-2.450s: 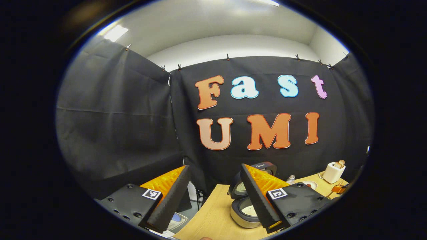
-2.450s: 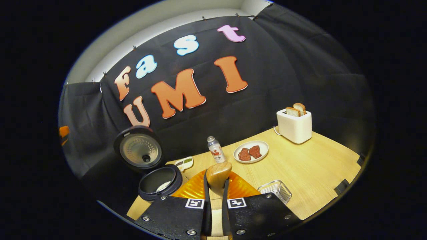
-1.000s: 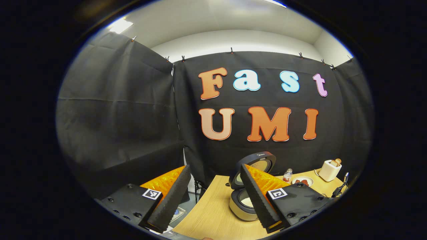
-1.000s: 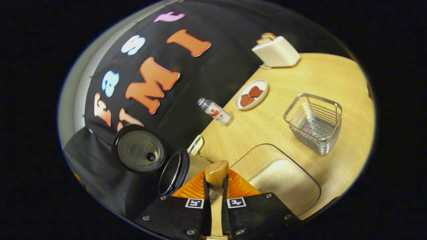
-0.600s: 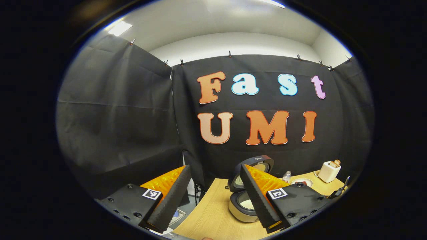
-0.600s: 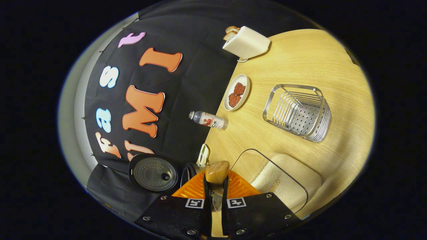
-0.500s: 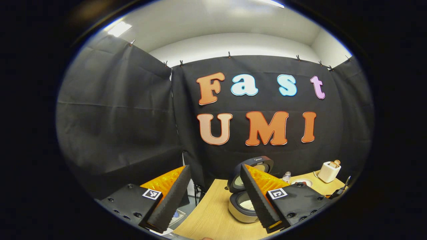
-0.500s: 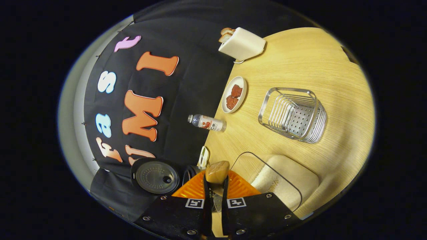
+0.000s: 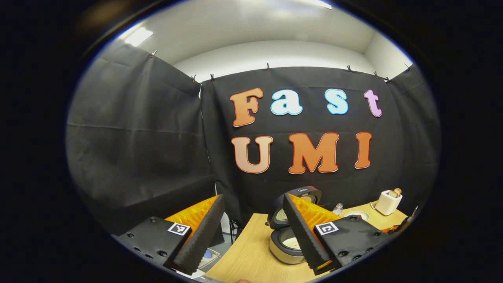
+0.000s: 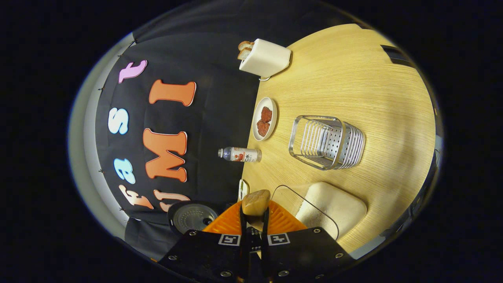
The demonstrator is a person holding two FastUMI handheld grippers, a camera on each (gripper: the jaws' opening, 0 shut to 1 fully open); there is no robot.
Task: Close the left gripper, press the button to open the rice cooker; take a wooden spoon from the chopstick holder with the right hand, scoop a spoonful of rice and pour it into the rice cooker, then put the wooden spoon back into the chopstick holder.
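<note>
Above table [image 10: 353,78], wooden spoon [image 10: 255,202] sits clamped between right gripper [image 10: 254,224] jaws.

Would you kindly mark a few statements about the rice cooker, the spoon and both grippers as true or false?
1. The rice cooker lid is up. True.
2. The left gripper is shut. False: its fingers stand wide apart, holding nothing.
3. The right gripper is clamped on the wooden spoon. True.
4. The wire chopstick holder has a spoon in it. False: no spoon is in it.
5. The plate holds bread. False: two reddish pieces lie on it; the bread is in the toaster.
</note>
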